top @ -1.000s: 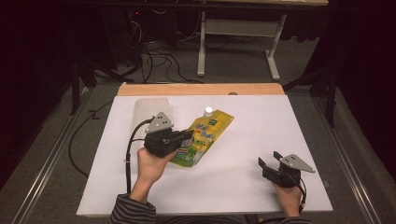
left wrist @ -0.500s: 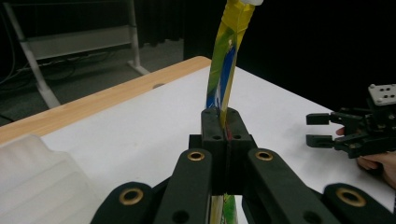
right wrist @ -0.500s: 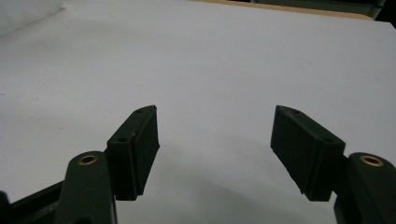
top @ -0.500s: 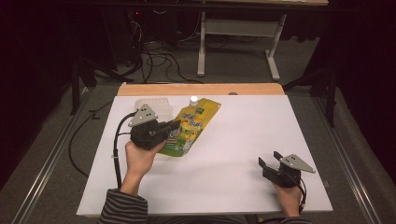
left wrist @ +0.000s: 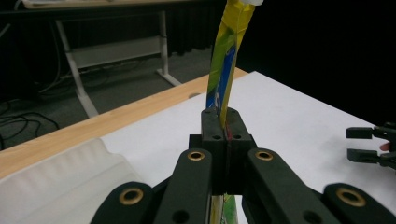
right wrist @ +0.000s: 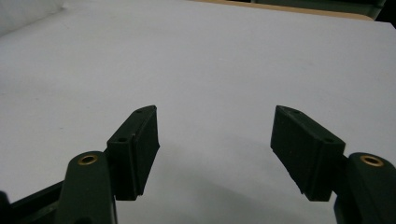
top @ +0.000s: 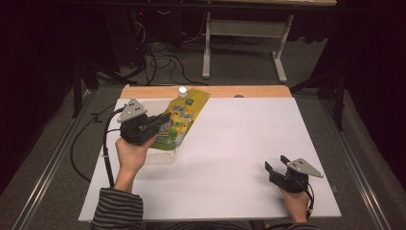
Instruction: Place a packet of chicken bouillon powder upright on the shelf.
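Right gripper point(top: 276, 170) rested low on near right of white table point(top: 239, 143), jaws spread wide, nothing between. Left gripper point(top: 160, 122) pinched yellow pouch point(top: 184, 120) near bottom edge, held clear of table, white cap point(top: 182, 90) pointing far. Step judged: carrying pouch toward clear tray point(top: 143, 108) at far left. Next move needs lowering into tray, then release.

the yellow pouch point(top: 180, 122) carries coloured print on its face, with blue lettering near the top; the letters are too small and blurred to read; no other text, number or sign can be made out
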The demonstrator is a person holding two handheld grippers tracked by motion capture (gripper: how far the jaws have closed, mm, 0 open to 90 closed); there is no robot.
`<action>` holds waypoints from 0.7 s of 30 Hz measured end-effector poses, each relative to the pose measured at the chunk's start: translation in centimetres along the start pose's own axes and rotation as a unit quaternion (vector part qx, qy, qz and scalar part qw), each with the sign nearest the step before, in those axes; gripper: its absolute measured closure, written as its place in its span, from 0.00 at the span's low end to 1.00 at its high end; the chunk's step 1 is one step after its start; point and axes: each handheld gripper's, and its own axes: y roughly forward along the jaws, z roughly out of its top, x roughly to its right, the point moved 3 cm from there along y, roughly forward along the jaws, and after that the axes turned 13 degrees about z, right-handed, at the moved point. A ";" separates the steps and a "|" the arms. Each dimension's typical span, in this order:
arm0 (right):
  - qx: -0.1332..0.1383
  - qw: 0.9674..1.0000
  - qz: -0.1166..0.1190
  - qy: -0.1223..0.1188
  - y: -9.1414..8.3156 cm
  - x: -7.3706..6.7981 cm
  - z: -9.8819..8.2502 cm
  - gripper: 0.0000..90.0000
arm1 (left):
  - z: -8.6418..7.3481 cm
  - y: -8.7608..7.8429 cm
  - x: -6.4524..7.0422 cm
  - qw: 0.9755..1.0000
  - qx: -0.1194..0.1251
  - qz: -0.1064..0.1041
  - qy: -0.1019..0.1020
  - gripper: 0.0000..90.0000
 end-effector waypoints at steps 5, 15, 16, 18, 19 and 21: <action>0.001 1.000 0.000 0.000 0.0 0.0 0.0 0.36 | 0.6 -0.2 -1.3 1.000 0.016 0.017 -0.001 1.00; 0.000 1.000 -0.001 0.001 0.0 0.0 0.0 0.36 | 0.2 0.4 -3.0 0.998 0.019 0.046 0.026 1.00; 0.000 1.000 0.000 0.001 0.0 0.0 0.0 0.36 | 0.1 0.5 -3.1 0.998 0.018 0.048 0.032 1.00; -0.001 1.000 -0.001 0.000 0.0 0.0 0.0 0.36 | -0.1 0.6 -3.2 0.998 0.017 0.050 0.035 1.00; -0.001 1.000 -0.001 0.000 0.1 0.0 0.0 0.36 | -0.4 0.8 -3.4 0.998 0.012 0.054 0.042 1.00; -0.003 1.000 0.000 -0.003 0.1 0.0 0.0 0.36 | -0.9 1.1 -3.7 0.997 0.007 0.058 0.047 1.00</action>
